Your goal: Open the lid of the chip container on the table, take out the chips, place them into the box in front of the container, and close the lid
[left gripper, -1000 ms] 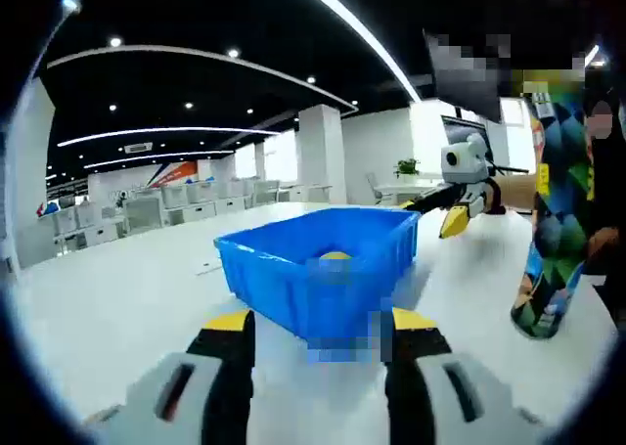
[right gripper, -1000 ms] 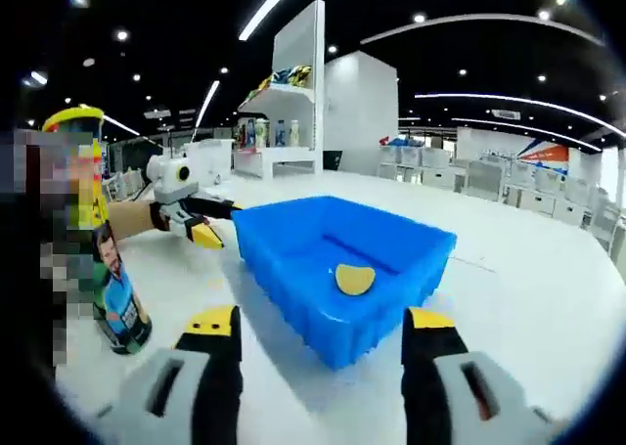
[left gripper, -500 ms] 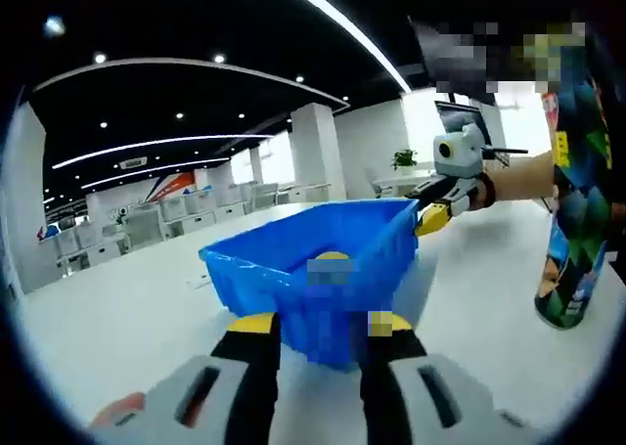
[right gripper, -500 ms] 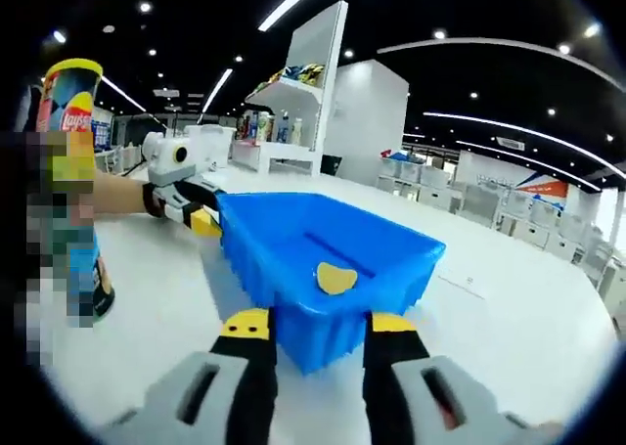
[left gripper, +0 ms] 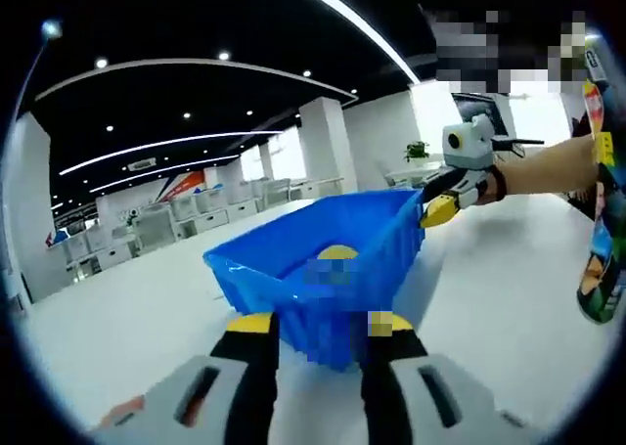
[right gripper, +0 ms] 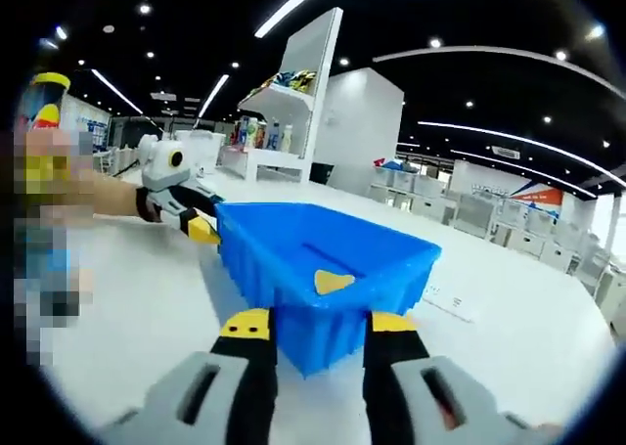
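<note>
Since a second ago both grippers closed in on the blue box [left gripper: 318,269], now gripping opposite walls. Left gripper [left gripper: 315,325] fingers clenched on the near wall; right gripper [right gripper: 318,325] fingers clenched on its wall. Box sits on the white tabletop [left gripper: 489,289], one yellow chip [right gripper: 333,282] inside. Chip container [left gripper: 602,240] stands beside it, lid unclear.

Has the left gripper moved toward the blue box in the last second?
Yes. In the right gripper view, the left gripper was short of the blue box; now it meets its far corner.
</note>
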### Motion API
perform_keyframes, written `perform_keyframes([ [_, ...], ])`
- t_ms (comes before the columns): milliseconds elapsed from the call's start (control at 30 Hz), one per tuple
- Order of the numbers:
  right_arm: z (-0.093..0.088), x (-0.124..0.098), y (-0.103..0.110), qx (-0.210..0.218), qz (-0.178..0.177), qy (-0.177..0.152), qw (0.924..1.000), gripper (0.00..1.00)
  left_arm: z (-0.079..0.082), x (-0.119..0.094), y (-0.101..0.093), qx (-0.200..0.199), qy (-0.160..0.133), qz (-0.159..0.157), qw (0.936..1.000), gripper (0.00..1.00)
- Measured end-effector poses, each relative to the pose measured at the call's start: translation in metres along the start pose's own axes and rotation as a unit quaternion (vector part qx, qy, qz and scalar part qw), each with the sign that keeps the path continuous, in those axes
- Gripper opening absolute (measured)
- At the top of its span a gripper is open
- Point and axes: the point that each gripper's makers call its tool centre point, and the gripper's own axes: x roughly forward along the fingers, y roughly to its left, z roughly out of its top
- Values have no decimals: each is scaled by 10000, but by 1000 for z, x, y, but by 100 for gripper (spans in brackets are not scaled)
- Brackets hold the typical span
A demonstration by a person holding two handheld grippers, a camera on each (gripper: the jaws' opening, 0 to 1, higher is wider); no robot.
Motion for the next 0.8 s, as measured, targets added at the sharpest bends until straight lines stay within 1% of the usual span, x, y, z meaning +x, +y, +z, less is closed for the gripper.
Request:
perform_keyframes([
  [33,-1,5,-6,11,14,2,10000,31,1,0,-1,-15,-9,1,10000,32],
  [100,-6,5,-9,51,-3,-20,10000,31,2,-1,-5,56,-23,4,10000,32],
  [133,-6,3,-13,185,-160,-37,9997,30,4,-3,-7,15,-68,-31,10000,32],
  [167,-5,1,-10,147,-31,-56,9999,30,4,-3,-8,5,-62,-24,10000,32],
  [200,-5,0,-9,140,-34,-57,9999,31,4,-4,-11,-1,-84,-30,10000,32],
  [233,-5,-1,-9,171,-40,-62,9998,31,3,-1,-7,-4,-92,-22,10000,32],
  [267,-4,-2,-5,158,-47,-57,9998,31,3,-1,-7,-5,-99,-13,10000,32],
  [400,-4,-5,-4,194,-65,-7,9998,33,5,-4,-11,54,-132,37,9999,33],
  [433,-6,-5,-5,230,-110,70,9997,34,5,-5,-11,80,-99,94,9999,35],
  [467,-11,-8,-6,438,-193,201,9986,36,4,-8,-10,209,-37,184,9996,41],
  [500,-17,-11,-13,477,-294,351,9978,38,4,-10,-9,272,-25,244,9993,48],
  [533,-19,-12,-14,519,-315,411,9973,39,2,-11,-3,275,-44,269,9992,57],
  [567,-24,-19,-18,537,-450,513,9962,38,2,-13,1,271,-79,299,9992,61],
  [633,-26,-31,-22,489,-588,457,9960,39,1,-22,6,232,-61,446,9987,61],
  [700,-28,-41,-31,679,-640,385,9949,42,2,-32,7,225,-23,532,9983,62],
  [733,-26,-47,-29,743,-650,328,9946,44,3,-36,8,199,-32,564,9982,63],
  [767,-23,-55,-25,778,-659,262,9944,46,5,-42,10,72,-45,606,9981,65],
  [800,-20,-61,-22,771,-664,223,9946,47,5,-43,12,19,-46,616,9981,69],
])
